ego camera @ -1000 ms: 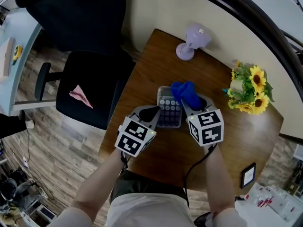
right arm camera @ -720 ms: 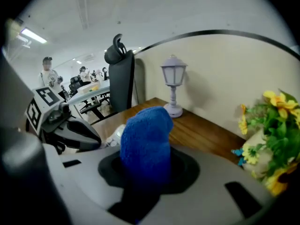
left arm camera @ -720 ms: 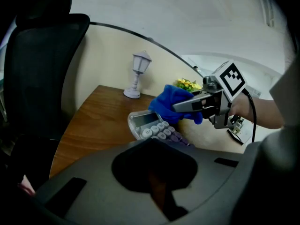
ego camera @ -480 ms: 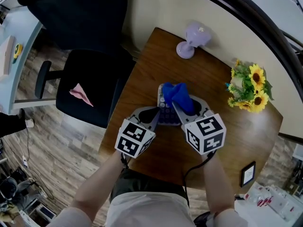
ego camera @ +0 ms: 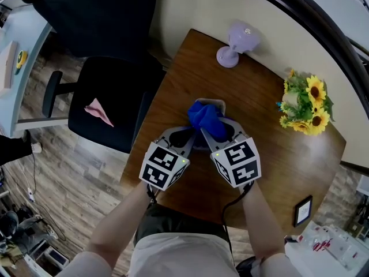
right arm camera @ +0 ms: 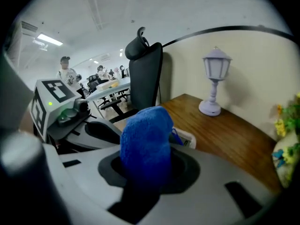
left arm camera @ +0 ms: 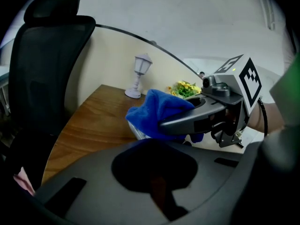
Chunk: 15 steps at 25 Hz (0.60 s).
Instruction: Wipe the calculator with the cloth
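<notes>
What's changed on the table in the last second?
The right gripper, shut on the blue cloth, swept left across the calculator, which the cloth now mostly covers. The left gripper stayed at the calculator's near left edge; lamp and flowers unmoved.

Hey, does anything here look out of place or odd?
A pink folded paper lies on the office chair seat, an odd spot for it. On the table nothing looks spilled or damaged.

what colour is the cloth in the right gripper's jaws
Plain bright blue. The cloth shows best in the right gripper view.
</notes>
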{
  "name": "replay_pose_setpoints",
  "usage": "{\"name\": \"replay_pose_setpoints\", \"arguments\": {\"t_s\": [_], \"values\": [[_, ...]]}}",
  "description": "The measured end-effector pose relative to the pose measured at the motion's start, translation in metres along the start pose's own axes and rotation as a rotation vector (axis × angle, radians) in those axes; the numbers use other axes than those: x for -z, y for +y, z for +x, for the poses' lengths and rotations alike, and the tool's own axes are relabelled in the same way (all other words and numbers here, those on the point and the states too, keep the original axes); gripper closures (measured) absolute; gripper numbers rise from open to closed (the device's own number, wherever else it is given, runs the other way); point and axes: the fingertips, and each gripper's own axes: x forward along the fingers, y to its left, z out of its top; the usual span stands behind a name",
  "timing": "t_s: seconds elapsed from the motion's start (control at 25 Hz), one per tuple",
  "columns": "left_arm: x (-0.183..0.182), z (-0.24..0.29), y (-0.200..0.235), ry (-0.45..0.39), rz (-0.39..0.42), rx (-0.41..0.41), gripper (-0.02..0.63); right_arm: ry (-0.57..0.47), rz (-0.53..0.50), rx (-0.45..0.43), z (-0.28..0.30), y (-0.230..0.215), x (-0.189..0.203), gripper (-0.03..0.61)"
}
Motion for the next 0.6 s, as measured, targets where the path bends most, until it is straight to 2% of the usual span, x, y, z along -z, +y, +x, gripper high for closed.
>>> {"name": "replay_pose_setpoints", "arguments": {"t_s": [0.16,0.28,0.44,0.6], "values": [[0.0,0.0,0.0,-0.002,0.012,-0.005,0.611,0.015,0.021,0.037,-0.015,-0.017,0.015,0.456],[0.0,0.0,0.0,0.0,0.017,0.0,0.611,0.019,0.076,0.077,-0.027,-0.035,0.028,0.449],[0.0,0.0,0.0,-0.005,0.027,-0.008,0.611,0.078,0.104,0.22,-0.043,-0.072,0.052,0.453],[0.0,0.0,-0.001,-0.008,0.028,-0.006,0.611,0.019,0.168,0.231,-0.06,-0.08,0.046,0.454]]}}
